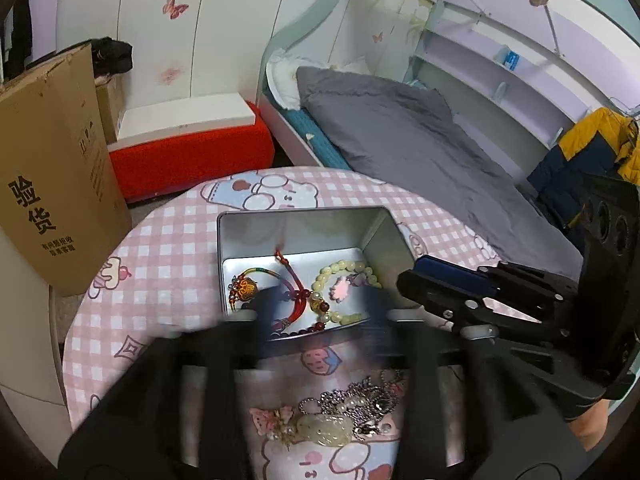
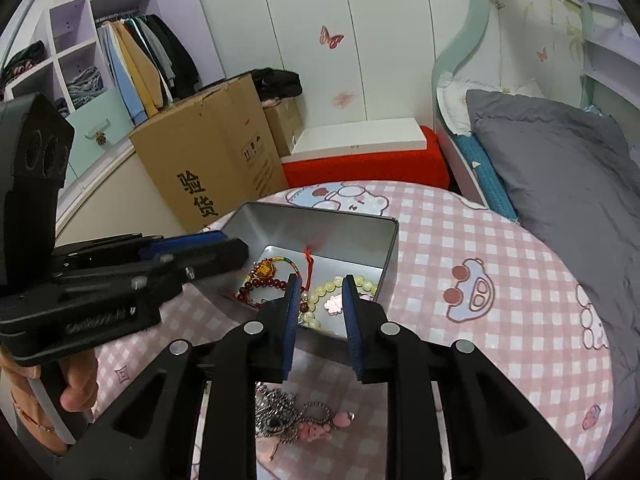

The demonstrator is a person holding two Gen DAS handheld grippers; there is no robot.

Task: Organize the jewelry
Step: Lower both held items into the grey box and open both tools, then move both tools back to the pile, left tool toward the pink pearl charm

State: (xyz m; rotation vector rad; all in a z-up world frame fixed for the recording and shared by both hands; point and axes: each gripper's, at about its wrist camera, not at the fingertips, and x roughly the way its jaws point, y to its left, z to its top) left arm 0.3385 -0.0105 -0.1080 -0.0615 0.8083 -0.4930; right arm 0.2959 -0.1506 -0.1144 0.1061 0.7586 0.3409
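A silver metal tin [image 1: 256, 236] [image 2: 360, 228] stands on a round table with a pink checked cloth. It holds a pale green bead bracelet [image 1: 344, 270] [image 2: 320, 294], a red cord bracelet [image 1: 298, 302] and a dark red bead bracelet with a gold charm [image 2: 262, 276]. A pile of silver chains, a jade pendant [image 1: 324, 426] and pink charms [image 2: 316, 432] lies on the cloth in front of the tin. My left gripper [image 1: 316, 300] is open, blurred, over the tin's near edge. My right gripper [image 2: 320, 300] is open and empty over the tin's near edge.
The table cloth [image 2: 500, 264] spreads to the right. A cardboard box [image 2: 208, 160] stands at the left of the table, a red stool [image 2: 368, 160] behind it, and a bed with a grey cover [image 1: 420, 148] at the right.
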